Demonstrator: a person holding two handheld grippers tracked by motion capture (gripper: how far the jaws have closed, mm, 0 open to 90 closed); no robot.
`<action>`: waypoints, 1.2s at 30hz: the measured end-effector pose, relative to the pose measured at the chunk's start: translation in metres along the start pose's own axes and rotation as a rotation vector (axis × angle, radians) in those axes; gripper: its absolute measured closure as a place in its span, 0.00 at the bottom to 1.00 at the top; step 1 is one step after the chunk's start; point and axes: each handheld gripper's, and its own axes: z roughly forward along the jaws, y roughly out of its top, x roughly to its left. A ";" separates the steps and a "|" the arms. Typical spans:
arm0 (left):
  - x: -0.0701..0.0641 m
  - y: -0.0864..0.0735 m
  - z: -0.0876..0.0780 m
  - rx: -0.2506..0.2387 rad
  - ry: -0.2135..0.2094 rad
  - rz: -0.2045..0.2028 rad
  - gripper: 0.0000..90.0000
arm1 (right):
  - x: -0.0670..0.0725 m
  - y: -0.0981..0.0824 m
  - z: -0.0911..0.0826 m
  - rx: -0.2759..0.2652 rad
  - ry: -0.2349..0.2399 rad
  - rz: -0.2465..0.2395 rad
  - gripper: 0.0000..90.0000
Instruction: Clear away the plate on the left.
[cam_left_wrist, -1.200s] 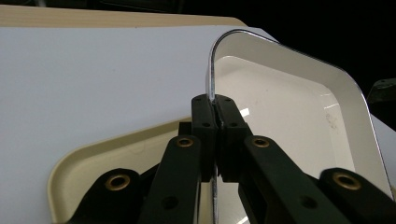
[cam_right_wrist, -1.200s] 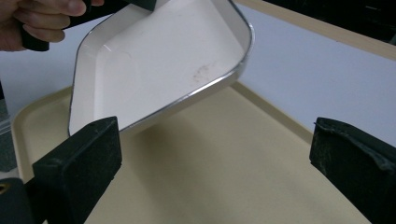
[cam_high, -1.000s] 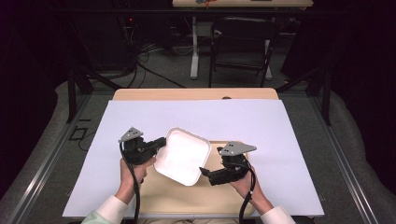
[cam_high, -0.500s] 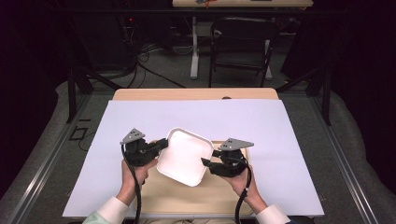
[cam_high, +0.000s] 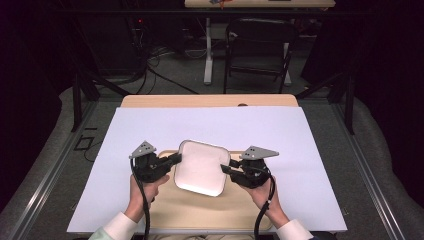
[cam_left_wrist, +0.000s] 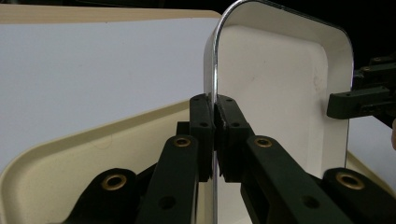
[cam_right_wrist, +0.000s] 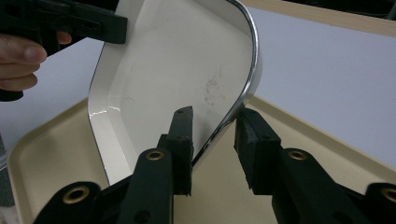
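Hands are coming in from the near edge of the bench (cam_high: 150, 102), and each one is holding a gripper. Between them is a white tray (cam_high: 201, 167) with a shiny rim. It is sitting over a bigger cream tray (cam_high: 200, 210), which is lying flat at the near edge of the bench, close to the middle. A big white sheet (cam_high: 210, 127) is covering most of the bench under both trays.

The left gripper (cam_high: 175, 159) is pinching the left rim of the white tray. In the left gripper view, the two black pads are pressing tight on the thin rim from both sides, and the white tray (cam_left_wrist: 275, 88) is standing up on its edge. The cream tray (cam_left_wrist: 70, 158) is lying below it there.

The right gripper (cam_high: 226, 168) is reaching the right rim of the white tray. Its jaws have just been closing, with the rim between them. In the right gripper view, the rim (cam_right_wrist: 236, 105) is touching the right pad, but the left pad is standing a little away from the inside of the white tray (cam_right_wrist: 177, 60), so this gripper is not pinching it tight. The left gripper (cam_right_wrist: 100, 25) and a hand (cam_right_wrist: 21, 63) are showing far off at the top left of that view.
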 end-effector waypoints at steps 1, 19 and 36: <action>0.000 0.000 -0.001 0.005 -0.004 0.001 0.96 | 0.000 0.000 -0.001 -0.006 -0.003 0.000 0.77; -0.007 -0.008 -0.001 0.049 -0.065 -0.053 0.95 | -0.006 0.002 -0.014 -0.026 0.014 0.023 0.83; -0.007 -0.015 0.007 0.141 -0.091 -0.121 0.94 | -0.017 -0.001 -0.012 0.044 0.039 0.125 0.88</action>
